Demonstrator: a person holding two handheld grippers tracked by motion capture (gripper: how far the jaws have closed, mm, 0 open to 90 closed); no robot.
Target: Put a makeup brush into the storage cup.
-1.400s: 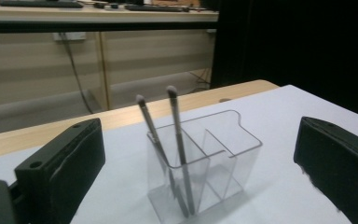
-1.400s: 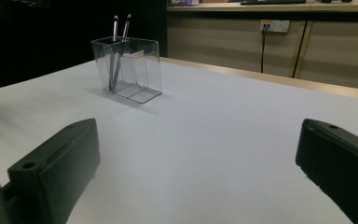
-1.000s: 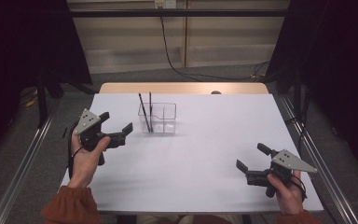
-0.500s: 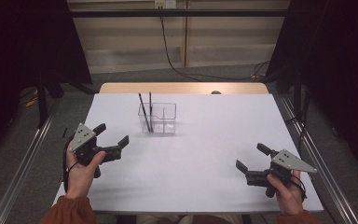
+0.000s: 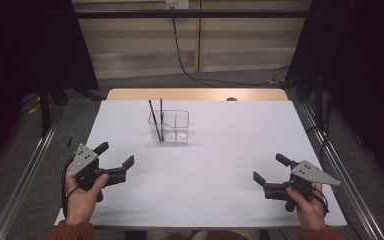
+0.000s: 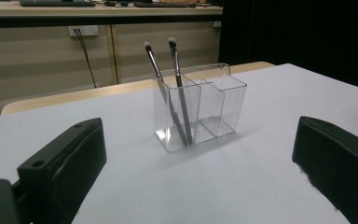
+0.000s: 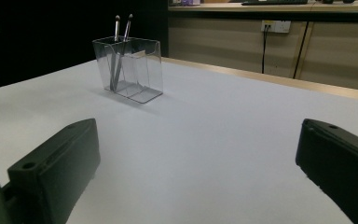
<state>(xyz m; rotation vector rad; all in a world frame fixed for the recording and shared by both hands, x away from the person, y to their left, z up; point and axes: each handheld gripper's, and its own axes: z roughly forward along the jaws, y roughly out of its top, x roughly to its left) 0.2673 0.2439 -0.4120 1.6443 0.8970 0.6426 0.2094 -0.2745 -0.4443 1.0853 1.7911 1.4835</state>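
Two makeup brushes [image 5: 156, 120] stand leaning in the left compartment of a clear plastic organizer [image 5: 174, 127], bristle ends up. Organizer sits on the white table [image 5: 210, 170], toward the far edge, a bit left of centre. Its other compartments look empty.

Left gripper [image 5: 111, 161] is held low over the table near the front-left corner, jaws wide apart, nothing between them. In the left gripper view the organizer [image 6: 200, 105] and brushes [image 6: 172, 88] sit dead ahead between the two jaws, well apart from them. Right gripper [image 5: 270, 170] is near the front-right corner, jaws also spread, empty, angled toward the table's middle. In the right gripper view the organizer [image 7: 129, 67] shows far off to the upper left, brush tips [image 7: 122, 21] sticking above its rim.

Step, judged: neither gripper is working on anything; both are parked at the near edge with the brushes seated in the holder. Reads as either the end of a put-brushes-in job or the start of taking them out, cannot tell which.

Next move, if a brush is to be pulled: left gripper is the better lined up; it needs to go forward and up, close on one thin handle above the rim, and lift straight so the light organizer does not tip or drag.
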